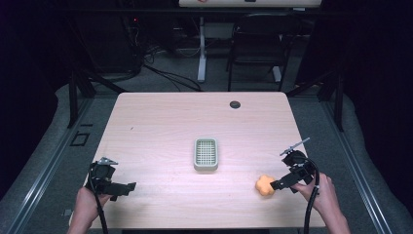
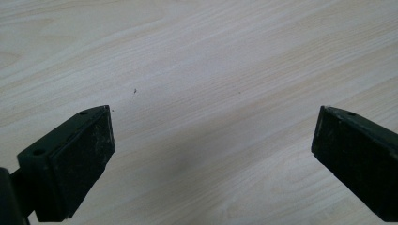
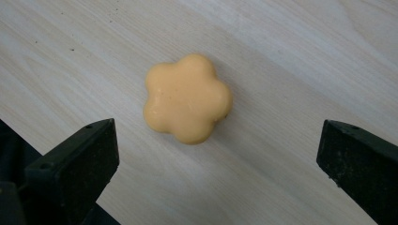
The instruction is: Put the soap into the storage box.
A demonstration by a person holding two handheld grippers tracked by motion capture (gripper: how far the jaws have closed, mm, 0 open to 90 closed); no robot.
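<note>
Light wood-grain table (image 1: 160,122), seen from above, with its far edge at 12 o'clock and the person's side at 6 o'clock. A small dark round grommet (image 1: 235,104) sits in the tabletop toward 12 o'clock, right of centre. At the middle of the table stands a pale grey-green rectangular soap dish (image 1: 205,154) with a gridded inner surface, well apart from both grippers. The left gripper (image 1: 127,186), held in the person's left hand (image 1: 87,204), lies at about 8 o'clock near the table's left front edge; in the left gripper view its jaws stand wide apart, released, with bare wood between them and nothing grasped or touched. The right gripper (image 1: 273,185), held in the person's right hand (image 1: 324,195), lies at about 4 o'clock and points toward the left. In the right gripper view its jaws are likewise spread wide and hold nothing. A flower-shaped orange soap bar (image 3: 187,97), five-lobed and smooth, lies flat on the wood just ahead of these open jaws, centred on the gap between them but beyond their tips and touching neither; in the high view it sits just beside the right gripper's tip at about 5 o'clock, right of and nearer the front edge than the dish.
</note>
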